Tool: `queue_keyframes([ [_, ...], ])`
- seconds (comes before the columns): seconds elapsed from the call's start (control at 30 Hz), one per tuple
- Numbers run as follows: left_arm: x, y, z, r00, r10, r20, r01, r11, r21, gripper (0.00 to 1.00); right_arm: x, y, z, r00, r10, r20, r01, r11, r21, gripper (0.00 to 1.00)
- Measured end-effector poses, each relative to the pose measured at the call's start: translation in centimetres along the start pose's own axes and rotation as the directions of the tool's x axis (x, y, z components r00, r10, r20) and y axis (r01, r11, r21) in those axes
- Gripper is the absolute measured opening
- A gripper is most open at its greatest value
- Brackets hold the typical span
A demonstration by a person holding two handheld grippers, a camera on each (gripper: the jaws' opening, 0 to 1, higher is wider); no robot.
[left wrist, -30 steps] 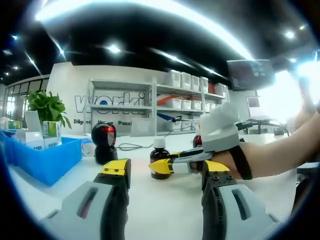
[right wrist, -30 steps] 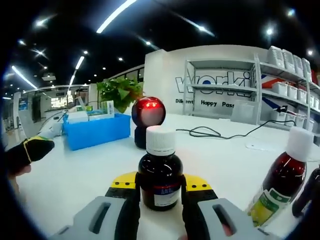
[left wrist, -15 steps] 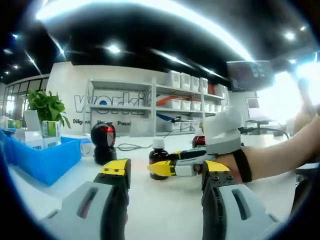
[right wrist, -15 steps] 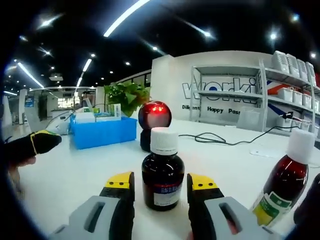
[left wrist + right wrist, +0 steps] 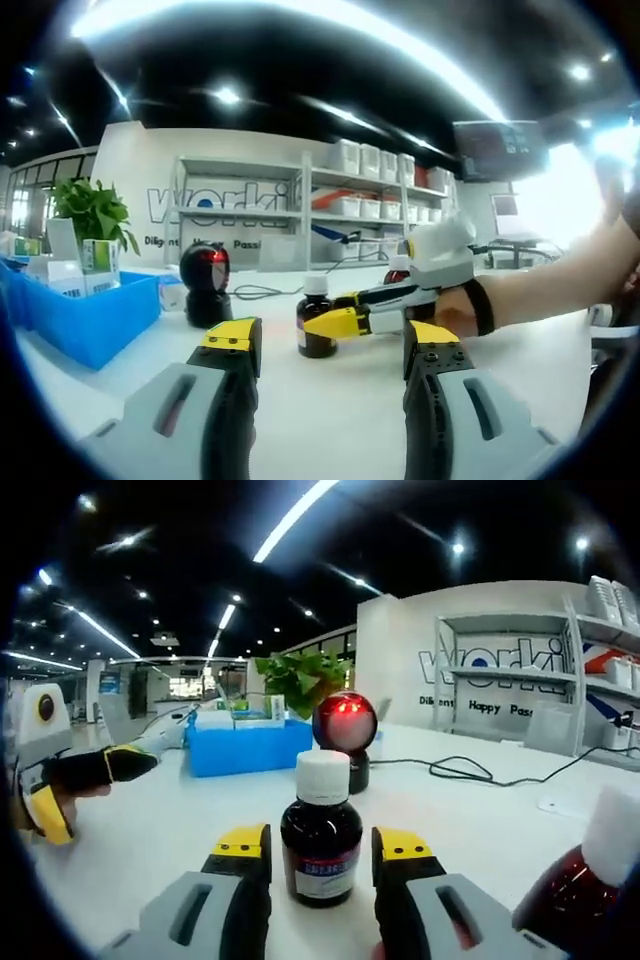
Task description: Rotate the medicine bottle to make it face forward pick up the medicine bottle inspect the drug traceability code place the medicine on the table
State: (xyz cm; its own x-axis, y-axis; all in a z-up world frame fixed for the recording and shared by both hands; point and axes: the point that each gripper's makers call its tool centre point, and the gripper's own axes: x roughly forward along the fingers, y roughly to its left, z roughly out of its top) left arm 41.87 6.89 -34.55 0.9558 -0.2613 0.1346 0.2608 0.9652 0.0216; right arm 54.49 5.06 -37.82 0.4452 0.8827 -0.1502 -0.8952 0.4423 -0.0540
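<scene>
A dark brown medicine bottle [image 5: 321,845] with a white cap and a white label stands upright on the white table [image 5: 170,830]. My right gripper [image 5: 320,845] is open around it, one yellow-tipped jaw on each side with a small gap to the glass. In the left gripper view the same bottle [image 5: 310,340] stands ahead, with the right gripper [image 5: 335,311] reaching in from the right around it. My left gripper [image 5: 332,340] is open and holds nothing, well short of the bottle. The left gripper [image 5: 45,805] sits in a gloved hand at the far left of the right gripper view.
A black round scanner [image 5: 345,728] with a red light stands behind the bottle. A blue bin [image 5: 245,750] of boxes and a green plant [image 5: 305,675] lie further left. A red-liquid bottle [image 5: 570,905] stands close at the right. A black cable [image 5: 490,776] crosses the table.
My right gripper's jaws have let go of the medicine bottle and opened, leaving it standing on the table. The right view has swung a little. The left gripper has stayed open.
</scene>
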Motion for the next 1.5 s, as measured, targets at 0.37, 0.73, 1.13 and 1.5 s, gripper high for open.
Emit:
queue_keyframes([
  [0.37,0.0,-0.2,0.2,1.0,-0.012,0.01,0.012,1.0,-0.005,0.48,1.0,-0.6,-0.7,1.0,0.02,-0.022,-0.02,1.0,0.016,0.28],
  [0.73,-0.1,-0.2,0.4,1.0,0.0,0.015,0.0,1.0,0.001,0.48,0.1,-0.2,-0.7,0.982,-0.181,-0.055,0.183,0.982,0.039,0.28],
  [1.13,-0.2,0.5,0.5,0.999,0.031,0.021,-0.031,1.0,-0.004,0.48,0.0,-0.3,-0.9,0.932,-0.356,-0.071,0.361,0.929,0.081,0.28],
  [1.5,-0.3,0.5,0.6,0.999,0.029,0.027,-0.028,1.0,-0.01,0.48,-0.2,-0.4,-1.1,0.912,-0.408,-0.042,0.41,0.905,0.115,0.29],
])
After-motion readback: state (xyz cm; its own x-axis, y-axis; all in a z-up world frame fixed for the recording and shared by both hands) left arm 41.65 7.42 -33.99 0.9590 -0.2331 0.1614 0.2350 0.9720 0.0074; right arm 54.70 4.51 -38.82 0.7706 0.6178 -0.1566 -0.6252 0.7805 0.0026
